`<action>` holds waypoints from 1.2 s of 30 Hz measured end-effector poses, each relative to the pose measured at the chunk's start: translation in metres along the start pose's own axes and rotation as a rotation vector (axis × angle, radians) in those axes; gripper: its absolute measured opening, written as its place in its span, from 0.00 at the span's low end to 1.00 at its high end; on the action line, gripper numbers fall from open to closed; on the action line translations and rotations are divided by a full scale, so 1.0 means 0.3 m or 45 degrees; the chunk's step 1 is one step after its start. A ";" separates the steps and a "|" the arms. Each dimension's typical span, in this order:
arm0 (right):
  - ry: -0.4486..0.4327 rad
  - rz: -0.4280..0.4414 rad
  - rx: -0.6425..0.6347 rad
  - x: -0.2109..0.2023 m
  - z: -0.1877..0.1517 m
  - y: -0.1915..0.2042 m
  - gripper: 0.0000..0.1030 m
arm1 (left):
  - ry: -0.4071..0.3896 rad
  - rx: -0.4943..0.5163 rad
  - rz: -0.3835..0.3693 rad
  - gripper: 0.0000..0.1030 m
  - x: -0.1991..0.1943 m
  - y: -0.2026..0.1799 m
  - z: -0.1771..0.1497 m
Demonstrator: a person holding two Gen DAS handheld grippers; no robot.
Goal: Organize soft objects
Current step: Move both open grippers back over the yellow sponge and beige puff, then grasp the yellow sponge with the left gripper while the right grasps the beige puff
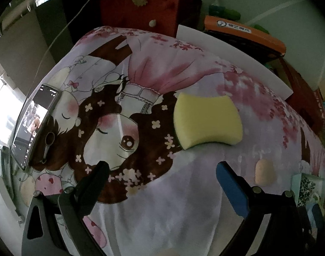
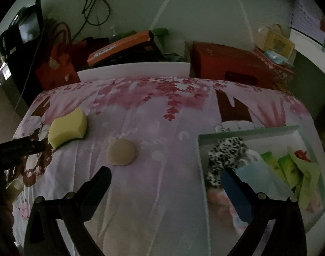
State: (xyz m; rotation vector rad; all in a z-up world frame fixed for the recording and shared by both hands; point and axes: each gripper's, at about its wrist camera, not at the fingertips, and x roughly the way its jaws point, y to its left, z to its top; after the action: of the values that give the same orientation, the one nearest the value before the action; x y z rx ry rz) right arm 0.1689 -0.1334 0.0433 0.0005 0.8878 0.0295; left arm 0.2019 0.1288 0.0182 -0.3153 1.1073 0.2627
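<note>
A yellow sponge (image 1: 207,120) lies on the cartoon-print cloth (image 1: 162,202), just ahead of my open, empty left gripper (image 1: 162,168). It also shows in the right wrist view (image 2: 67,127). A round beige puff (image 2: 120,152) lies ahead of my open, empty right gripper (image 2: 165,173); it shows in the left wrist view (image 1: 264,171) at the right. A clear box (image 2: 247,131) at the right holds a leopard-print soft item (image 2: 224,155), a pale blue cloth (image 2: 260,177) and green-white pieces (image 2: 290,166). The left gripper's tip (image 2: 19,147) shows beside the sponge.
A phone (image 1: 32,123) stands on a holder at the cloth's left edge. A white board (image 2: 132,70) lies along the far edge. Behind it are red bags (image 2: 55,64), an orange case (image 2: 119,47) and a red box (image 2: 226,64).
</note>
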 end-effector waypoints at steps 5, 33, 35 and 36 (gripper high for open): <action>0.001 0.023 -0.069 0.026 0.016 0.075 1.00 | 0.021 -0.031 -0.056 0.97 0.020 0.022 0.009; 0.122 0.090 -0.170 0.232 0.069 0.235 1.00 | 0.029 0.222 0.054 0.97 0.142 0.023 0.018; 0.133 0.091 -0.174 0.247 0.065 0.241 1.00 | 0.015 0.290 0.079 0.97 0.150 -0.003 0.013; 0.136 0.091 -0.174 0.252 0.064 0.242 1.00 | 0.008 0.317 0.088 0.97 0.152 -0.014 0.011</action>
State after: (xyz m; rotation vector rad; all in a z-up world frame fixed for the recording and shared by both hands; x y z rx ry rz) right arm 0.2296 -0.0588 -0.0022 -0.0977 0.9912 0.1581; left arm 0.2255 0.1284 -0.0211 -0.0566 1.1451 0.1826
